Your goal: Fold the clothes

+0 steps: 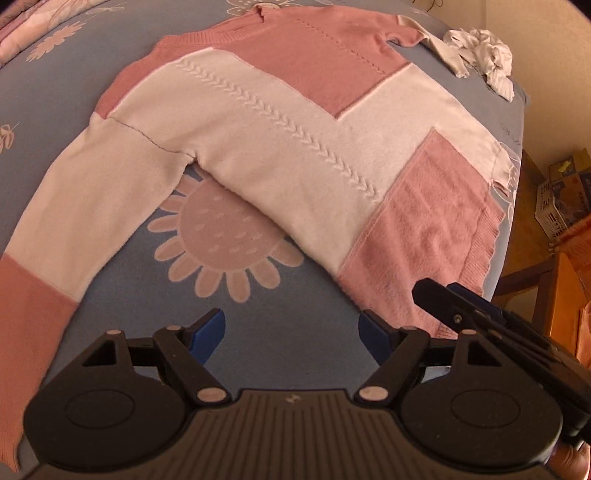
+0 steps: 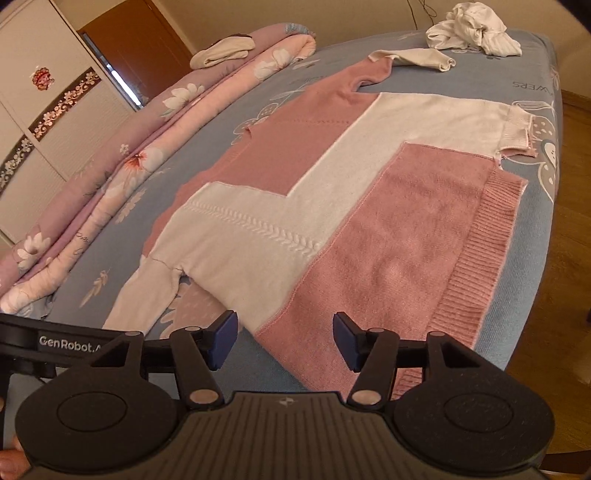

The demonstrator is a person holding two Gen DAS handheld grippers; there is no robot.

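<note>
Left tongs [image 1: 293, 330]: jaws wide apart, nothing between them, hovering over bare bed [image 1: 288, 295] just off the sweater [image 1: 258, 147] near its side seam and hem corner. Not touching fabric.

Right tongs [image 2: 284, 341]: released, moderately apart, pads clear. They sit just above the sweater's near hem corner; I can't tell whether they brush the knit. In the left wrist view the right tongs show as a black arm over the pink hem.

Sweater: pink and white colour-block knit, lying flat and spread out on the blue flowered bed, unfolded. White band with a braided cable stitch runs diagonally across the chest; pink ribbed hem sits at the bed's edge. One sleeve stretches out straight from the body, white with a pink cuff end. The other sleeve lies beyond the body, toward a crumpled white garment [image 2: 472, 27]. A rolled quilt [image 2: 110, 155] lies along the far side of the sweater.
</note>
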